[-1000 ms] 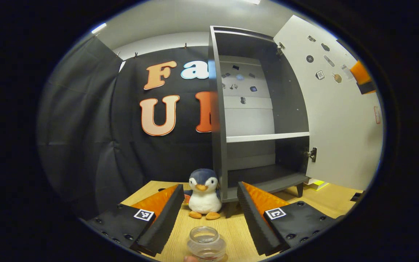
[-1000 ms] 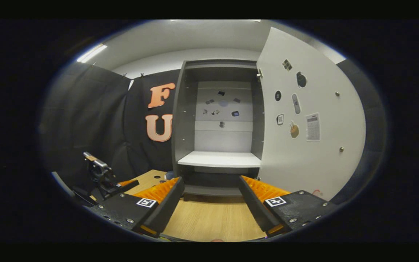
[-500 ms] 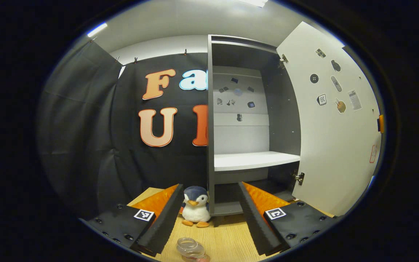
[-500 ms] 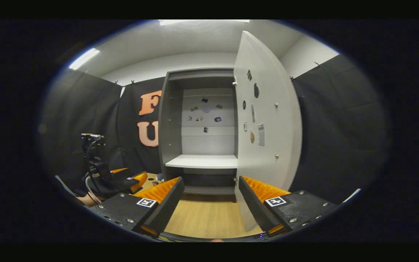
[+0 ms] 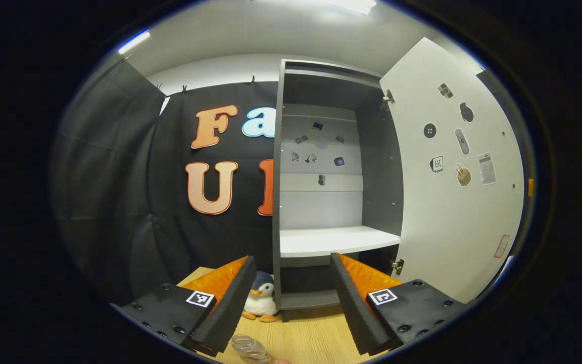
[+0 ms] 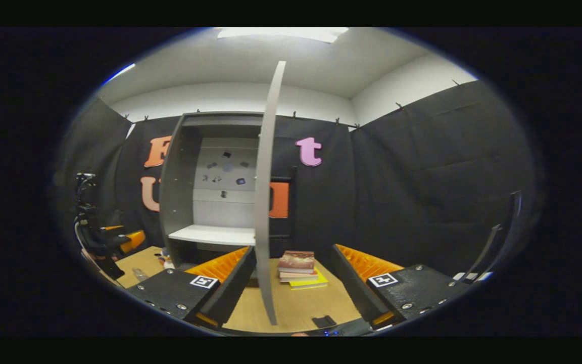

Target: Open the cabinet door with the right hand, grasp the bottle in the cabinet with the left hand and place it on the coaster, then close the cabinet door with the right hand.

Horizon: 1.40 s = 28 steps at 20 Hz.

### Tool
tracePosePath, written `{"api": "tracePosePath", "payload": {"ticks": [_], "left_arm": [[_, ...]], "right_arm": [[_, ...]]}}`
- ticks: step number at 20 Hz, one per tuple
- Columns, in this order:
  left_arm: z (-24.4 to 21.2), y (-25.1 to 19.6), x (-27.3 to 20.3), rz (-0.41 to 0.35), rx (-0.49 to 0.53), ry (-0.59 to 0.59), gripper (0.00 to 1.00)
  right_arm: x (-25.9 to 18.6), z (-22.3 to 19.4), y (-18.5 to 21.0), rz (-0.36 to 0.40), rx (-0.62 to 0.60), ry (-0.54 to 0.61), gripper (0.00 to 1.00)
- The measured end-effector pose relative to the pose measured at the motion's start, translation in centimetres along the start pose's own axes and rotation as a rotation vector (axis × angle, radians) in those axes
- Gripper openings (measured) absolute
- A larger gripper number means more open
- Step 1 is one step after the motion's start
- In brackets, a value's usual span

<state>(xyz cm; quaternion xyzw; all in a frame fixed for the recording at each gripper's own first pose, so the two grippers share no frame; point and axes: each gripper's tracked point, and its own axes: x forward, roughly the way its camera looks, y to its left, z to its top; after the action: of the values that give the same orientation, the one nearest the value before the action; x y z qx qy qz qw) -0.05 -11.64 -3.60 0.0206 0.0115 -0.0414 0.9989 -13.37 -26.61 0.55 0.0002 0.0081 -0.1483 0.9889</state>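
The grey cabinet (image 5: pixel 291 283) stands open with its white door (image 5: pixel 452 212) swung out to the right and its white shelf (image 5: pixel 331 240) bare. A clear bottle (image 5: pixel 248 349) stands on the wooden table (image 5: pixel 311 336) at the bottom edge of the left gripper view, below the open left gripper (image 5: pixel 291 259) and apart from its fingers. In the right gripper view the door (image 6: pixel 265 202) shows edge-on between the fingers of the open right gripper (image 6: pixel 292 250), nearer the left finger; I cannot tell whether it touches. The other gripper (image 6: pixel 114 242) sits far left.
A penguin plush (image 5: pixel 260 303) sits on the table by the cabinet's left foot. A stack of books (image 6: pixel 298 268) lies to the right of the door. A small dark object (image 6: pixel 324 321) lies near the table's front edge. Black cloth walls surround the table.
The left gripper has drawn back and tilted up, so the bottle slid to the bottom edge. The right gripper swung rightward until the door shows edge-on between its fingers.
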Motion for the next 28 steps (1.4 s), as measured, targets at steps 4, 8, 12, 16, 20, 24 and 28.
{"api": "tracePosePath", "payload": {"ticks": [4,8,12,16,20,24,28], "left_arm": [[0.7,-1.2,-0.2,-0.012,0.001,-0.001,0.95],[1.1,-1.6,-0.3,-0.015,-0.029,0.000,0.95],[1.0,-0.4,0.1,0.004,-0.067,0.007,0.95],[1.1,1.8,0.6,0.029,-0.082,-0.002,0.95],[0.8,3.9,0.9,0.050,-0.058,-0.005,0.95],[0.7,5.9,1.2,0.058,-0.035,-0.012,0.95],[1.2,8.0,2.0,0.077,-0.015,-0.034,0.95]], "right_arm": [[2.5,0.9,-0.9,0.018,-0.016,-0.010,0.93],[3.9,1.3,0.5,0.095,-0.025,-0.029,0.93],[3.5,1.6,2.4,0.152,-0.046,-0.018,0.88],[3.4,1.5,6.5,0.245,0.047,0.000,0.88],[4.1,1.8,10.3,0.312,0.067,-0.013,0.88],[4.9,2.5,13.8,0.330,0.022,-0.048,0.88],[6.3,2.8,17.9,0.367,0.024,-0.058,0.82]]}}
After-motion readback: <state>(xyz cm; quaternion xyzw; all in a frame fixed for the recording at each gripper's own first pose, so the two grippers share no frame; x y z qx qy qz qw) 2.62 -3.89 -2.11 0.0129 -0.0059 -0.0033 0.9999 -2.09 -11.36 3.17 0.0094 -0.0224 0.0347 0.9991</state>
